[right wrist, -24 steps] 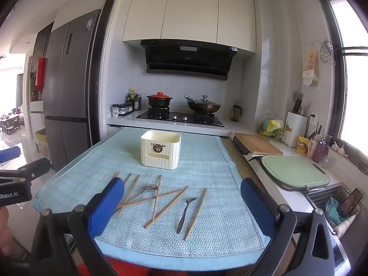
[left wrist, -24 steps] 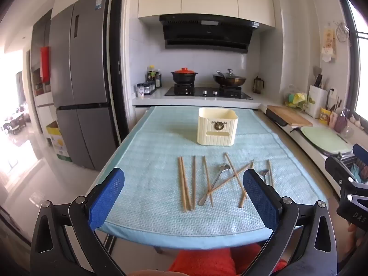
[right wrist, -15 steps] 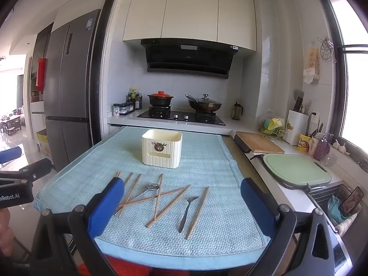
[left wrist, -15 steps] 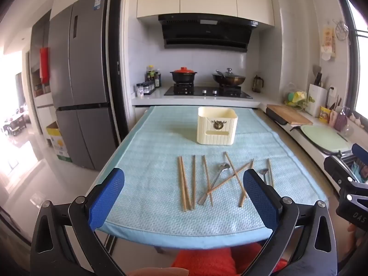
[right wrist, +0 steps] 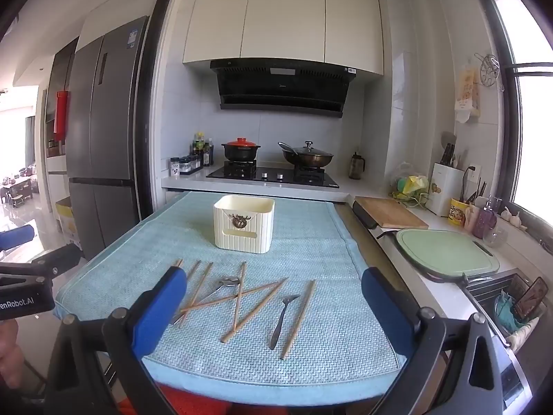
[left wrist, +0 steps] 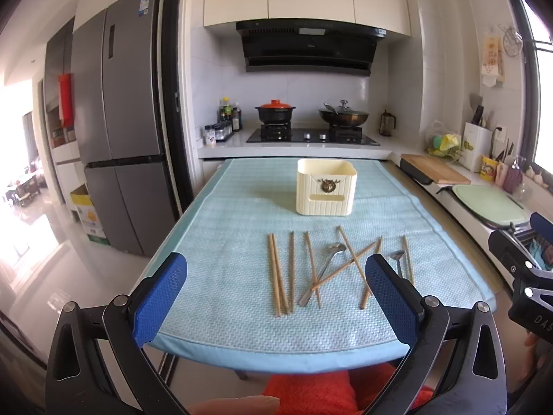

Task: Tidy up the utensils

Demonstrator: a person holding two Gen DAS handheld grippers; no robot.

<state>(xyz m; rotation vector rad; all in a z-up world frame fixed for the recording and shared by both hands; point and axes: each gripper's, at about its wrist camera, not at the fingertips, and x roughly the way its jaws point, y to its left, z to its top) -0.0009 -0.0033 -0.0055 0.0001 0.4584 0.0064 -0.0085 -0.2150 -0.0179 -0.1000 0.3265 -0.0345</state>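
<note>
Behind right finger (left wrist: pixel 390 297), fork (left wrist: pixel 397 259) half-hidden

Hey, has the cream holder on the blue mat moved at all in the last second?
No. The holder sits at the same spot on the mat, with the same gap to the chopsticks in front of it.

My left gripper (left wrist: pixel 276 294) hangs wide open and empty over the near edge of the worktop (left wrist: pixel 214 242). Wooden chopsticks (left wrist: pixel 276 276) and a spoon (left wrist: pixel 325 269) lie scattered before the cream holder (left wrist: pixel 326 186).
</note>
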